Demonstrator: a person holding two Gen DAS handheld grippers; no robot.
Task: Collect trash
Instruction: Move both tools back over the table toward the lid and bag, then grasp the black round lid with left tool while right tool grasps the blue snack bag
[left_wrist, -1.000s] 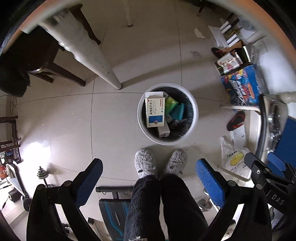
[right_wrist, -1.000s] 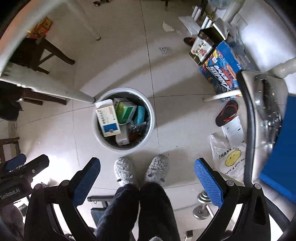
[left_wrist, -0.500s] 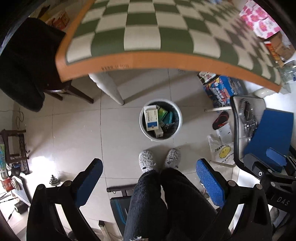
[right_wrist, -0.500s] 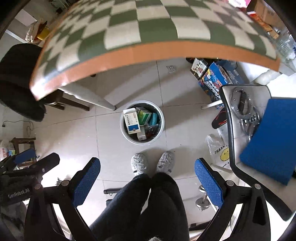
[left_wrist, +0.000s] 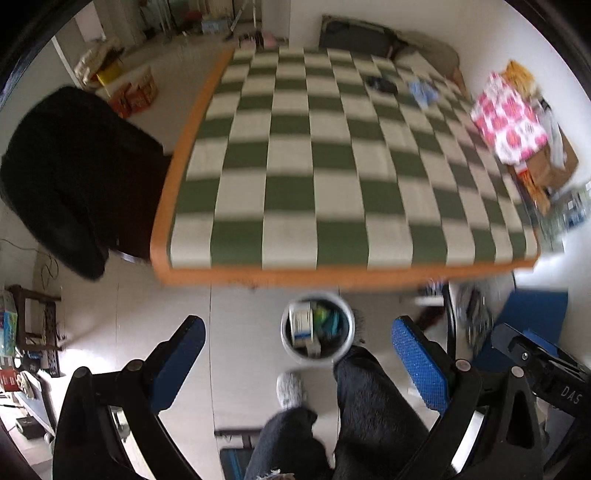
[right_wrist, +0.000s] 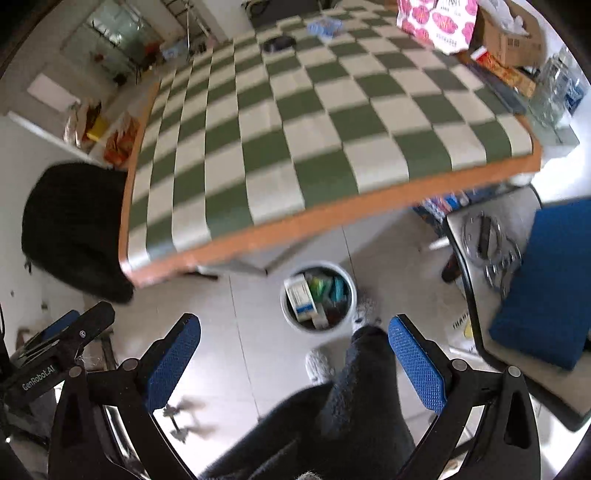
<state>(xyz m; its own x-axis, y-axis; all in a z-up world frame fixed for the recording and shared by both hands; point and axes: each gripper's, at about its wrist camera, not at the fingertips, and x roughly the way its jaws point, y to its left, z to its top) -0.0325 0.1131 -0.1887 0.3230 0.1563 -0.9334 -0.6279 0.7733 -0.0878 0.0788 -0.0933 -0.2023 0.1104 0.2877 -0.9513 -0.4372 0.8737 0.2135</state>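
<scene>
A green-and-white checked table (left_wrist: 332, 166) with an orange edge carries a pink-flowered bag (left_wrist: 508, 118) and a cardboard box (right_wrist: 509, 33); a black chair (left_wrist: 74, 173) stands beside it.

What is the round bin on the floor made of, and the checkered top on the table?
The bin looks like smooth white plastic: an evenly coloured rim with a slight sheen. The checkered top looks like a soft matte mat or cloth in green and cream squares with an orange edge; blur leaves the exact material open.
</scene>
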